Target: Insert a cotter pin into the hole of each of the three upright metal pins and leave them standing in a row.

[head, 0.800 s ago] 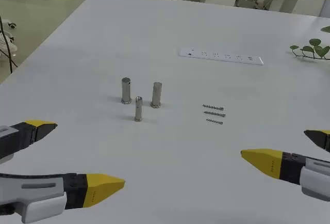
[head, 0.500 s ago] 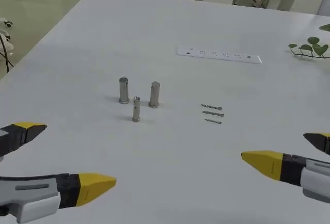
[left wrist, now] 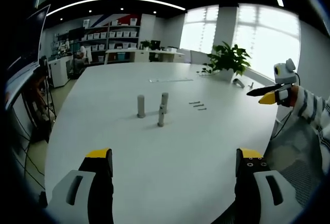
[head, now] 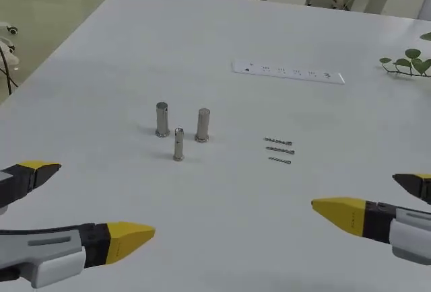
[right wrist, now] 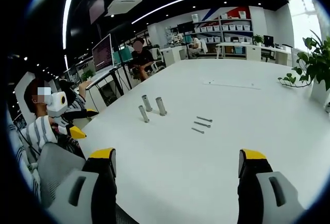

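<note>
Three upright metal pins stand close together on the white table: one at the back left (head: 161,119), one at the back right (head: 203,125), and a thinner one in front (head: 178,144). The same pins (left wrist: 161,109) (right wrist: 148,108) appear in both gripper views. Three cotter pins (head: 278,151) (right wrist: 200,124) lie side by side to their right. My left gripper (head: 87,201) (left wrist: 172,170) is open near the table's front left, with nothing between its yellow tips. My right gripper (head: 377,194) (right wrist: 175,170) is open at the front right, also holding nothing.
A white power strip (head: 288,73) lies farther back on the table. A leafy plant sprig (head: 404,63) reaches in at the right edge. In the right gripper view, a seated person (right wrist: 139,56) is behind the far end of the table, by shelves and desks.
Only the head camera shifted slightly. Both grippers stay open near the front edge, and the pins and cotter pins have not moved.
</note>
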